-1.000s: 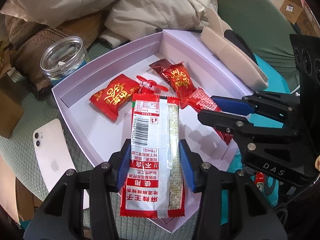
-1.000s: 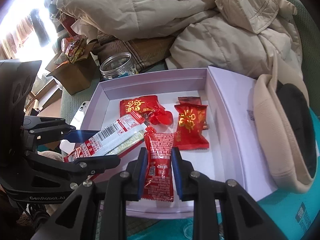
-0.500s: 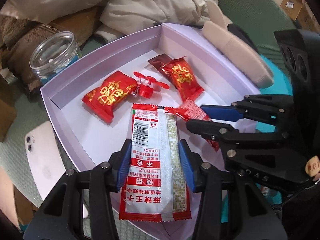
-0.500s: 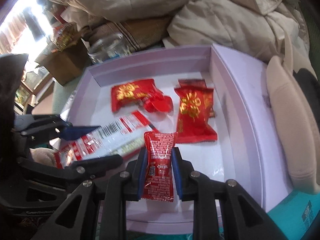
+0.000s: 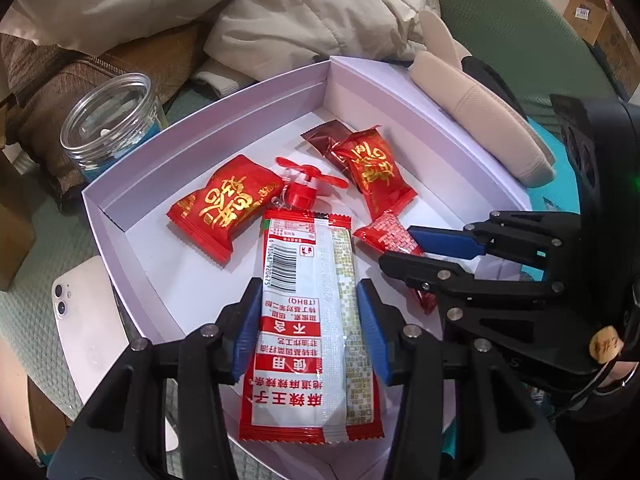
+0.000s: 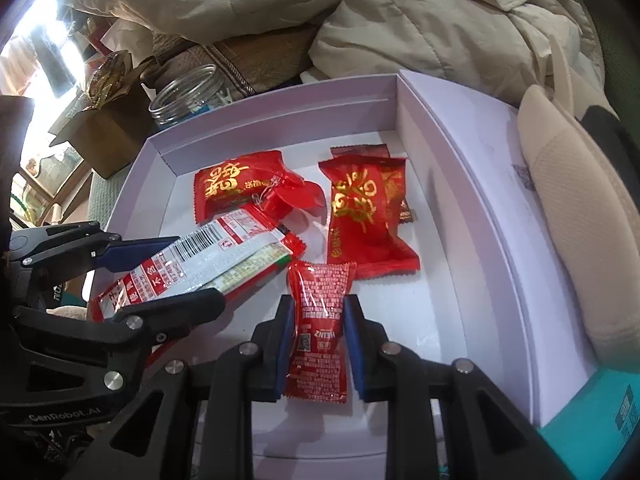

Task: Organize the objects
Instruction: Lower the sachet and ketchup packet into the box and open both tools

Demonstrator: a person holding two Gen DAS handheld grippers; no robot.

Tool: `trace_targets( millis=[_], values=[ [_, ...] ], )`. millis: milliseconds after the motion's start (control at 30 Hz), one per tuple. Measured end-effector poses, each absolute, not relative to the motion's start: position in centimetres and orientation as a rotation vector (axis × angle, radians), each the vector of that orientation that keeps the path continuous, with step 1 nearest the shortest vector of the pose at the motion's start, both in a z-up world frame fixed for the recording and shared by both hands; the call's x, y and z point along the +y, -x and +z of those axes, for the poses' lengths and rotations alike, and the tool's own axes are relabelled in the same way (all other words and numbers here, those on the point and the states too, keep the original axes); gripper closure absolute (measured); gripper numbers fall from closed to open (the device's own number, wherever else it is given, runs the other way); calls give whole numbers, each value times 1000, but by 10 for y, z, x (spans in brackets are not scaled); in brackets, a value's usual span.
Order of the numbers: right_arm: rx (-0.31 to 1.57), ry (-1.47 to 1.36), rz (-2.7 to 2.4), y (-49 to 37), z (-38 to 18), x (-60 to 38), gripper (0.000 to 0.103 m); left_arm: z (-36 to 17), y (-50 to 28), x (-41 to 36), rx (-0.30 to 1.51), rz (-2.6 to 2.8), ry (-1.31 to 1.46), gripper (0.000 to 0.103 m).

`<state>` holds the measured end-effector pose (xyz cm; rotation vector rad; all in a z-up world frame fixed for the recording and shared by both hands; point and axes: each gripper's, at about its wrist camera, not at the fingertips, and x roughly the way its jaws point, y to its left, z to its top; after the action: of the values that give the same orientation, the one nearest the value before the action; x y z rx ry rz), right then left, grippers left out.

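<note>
My left gripper (image 5: 308,300) is shut on a long red-and-white snack packet (image 5: 308,320), held over the near edge of a pale lilac box (image 5: 200,108). My right gripper (image 6: 318,320) is shut on a small red ketchup sachet (image 6: 318,320), low inside the same box (image 6: 280,104). In the box lie two red candy bags with gold characters (image 5: 224,206) (image 5: 376,172), a small red toy fan (image 5: 302,188) and a dark brown wrapper (image 5: 326,134). The right gripper (image 5: 404,248) shows in the left wrist view, and the left gripper (image 6: 172,268) in the right wrist view.
A clear jar (image 5: 112,124) stands left of the box, a white phone (image 5: 86,320) lies beside its near left edge. Beige jackets (image 5: 320,12) are piled behind. A beige cap (image 6: 580,220) rests along the box's right side. A cardboard box (image 6: 104,128) sits far left.
The right gripper has sunk lower into the box with the sachet, closer to the candy bags. The left gripper with its packet has hardly moved.
</note>
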<state>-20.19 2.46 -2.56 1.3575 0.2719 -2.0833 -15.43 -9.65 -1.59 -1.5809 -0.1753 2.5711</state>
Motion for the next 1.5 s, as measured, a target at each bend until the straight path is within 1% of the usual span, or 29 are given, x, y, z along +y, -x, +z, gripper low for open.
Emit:
trace_targets(
  millis=[267,433,600,733,1000,1233,1367,1500],
  values=[
    [278,-1350,-2102,206,-22,28,78,-18,157,-101,-214,2582,1571,58],
    [281,-1327,-2120,206,-16,28,78,-14,159,-99,-209,2579,1541,58],
    [277,-1326,-2143,210,-14,31,78,-11,168,-92,-142,2565,1514,58],
    [279,-1322,-2149,212,-14,31,78,-21,173,-101,-230,2533,1547,58],
    [312,-1334,-2140,217,-17,25,78,-24,170,-101,-217,2541,1551,58],
    [330,-1304,-2166,222,-2,29,78,-23,179,-99,-281,2489,1551,58],
    [336,-1316,-2166,227,-3,30,78,-22,180,-97,-235,2490,1581,58],
    [324,-1337,-2155,230,-6,28,76,-13,174,-102,-219,2553,1553,58]
  ],
)
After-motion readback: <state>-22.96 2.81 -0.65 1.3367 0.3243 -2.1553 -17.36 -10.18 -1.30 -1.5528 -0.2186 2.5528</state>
